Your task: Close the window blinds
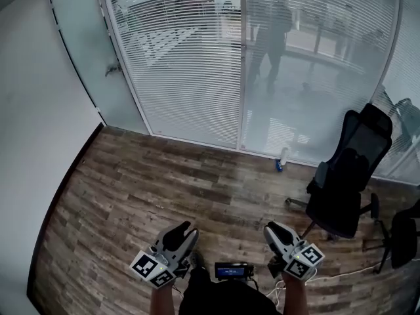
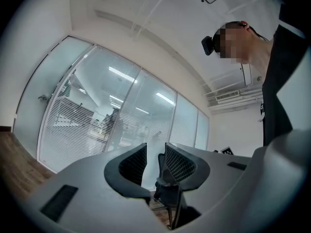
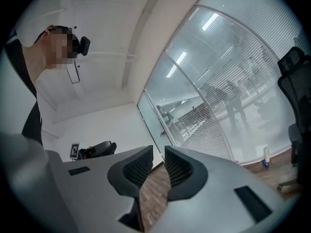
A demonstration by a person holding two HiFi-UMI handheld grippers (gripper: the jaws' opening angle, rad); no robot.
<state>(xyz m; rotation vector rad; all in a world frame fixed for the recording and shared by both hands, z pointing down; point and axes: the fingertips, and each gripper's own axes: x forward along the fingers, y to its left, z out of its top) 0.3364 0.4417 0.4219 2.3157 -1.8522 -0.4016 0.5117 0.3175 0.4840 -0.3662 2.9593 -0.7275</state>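
Three cameras on the person.
Head view looks steeply down at the floor [image 1: 164, 189]; gripper views face level; all share distant window blinds [image 1: 190, 64] and office chair [image 1: 348, 182].

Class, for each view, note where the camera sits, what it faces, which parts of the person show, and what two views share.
Head view: on person's head, facing down at floor and blinds; left tool, right tool, forearms show.
Left gripper view: on the left tool, facing blinds, chair; head, torso.
Right gripper view: on the right tool, facing blinds; head, shoulder.
Shared: blinds, all three.
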